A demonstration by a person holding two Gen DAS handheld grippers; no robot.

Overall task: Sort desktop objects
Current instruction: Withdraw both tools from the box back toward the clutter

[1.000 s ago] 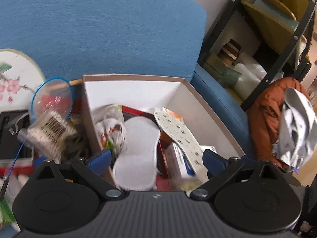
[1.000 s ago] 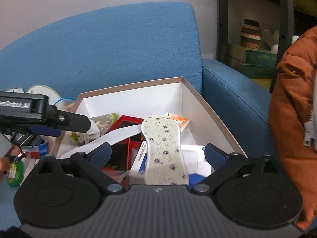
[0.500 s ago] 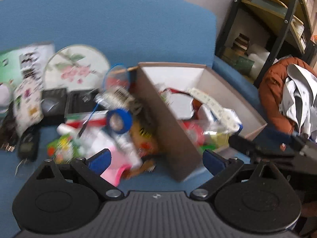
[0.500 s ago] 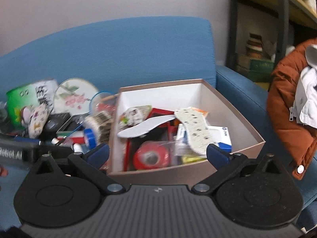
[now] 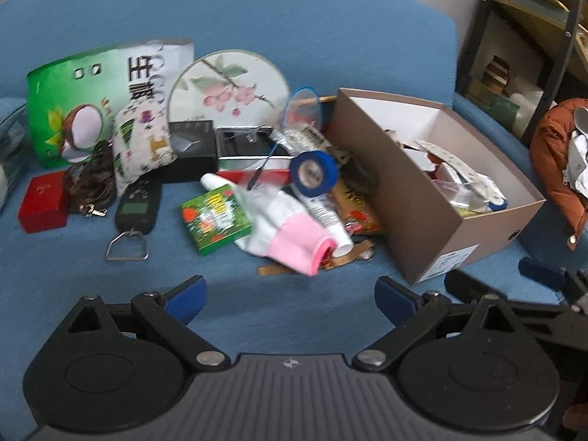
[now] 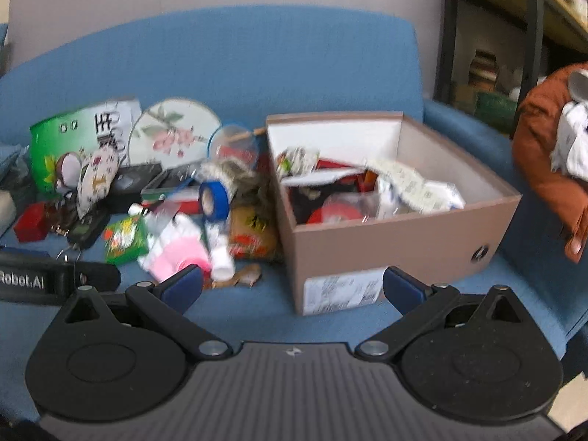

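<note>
items lay on a blue upholstered sofa seat (image 5: 73, 279), listed left to right.

- small red square box (image 5: 43, 201), at the far left edge of the pile.
- green printed bag with a coconut picture (image 5: 88, 95), upright against the backrest.
- white floral fabric pouch (image 5: 141, 145), leaning in front of the bag.
- black handheld scale with a metal hook loop (image 5: 134, 209), flat on the seat.
- round white fan painted with pink blossoms (image 5: 229, 81), propped behind two black boxes.
- green printed carton (image 5: 216, 220), flat, just beside a white and pink knitted glove (image 5: 290, 228).
- roll of blue tape (image 5: 313, 172), on edge, above a white tube (image 5: 329, 220).
- open tan cardboard box with a white interior (image 5: 422, 198), right of the pile, holding a patterned insole (image 5: 459, 167), a red tape roll (image 6: 338, 215) and mixed packets.
- orange jacket (image 5: 555, 154), on the far right.

left gripper (image 5: 290, 296): blue-tipped fingers spread wide, empty, above bare seat in front of the glove.
right gripper (image 6: 292, 286): fingers likewise spread, empty, facing the box's labelled front wall.
</note>
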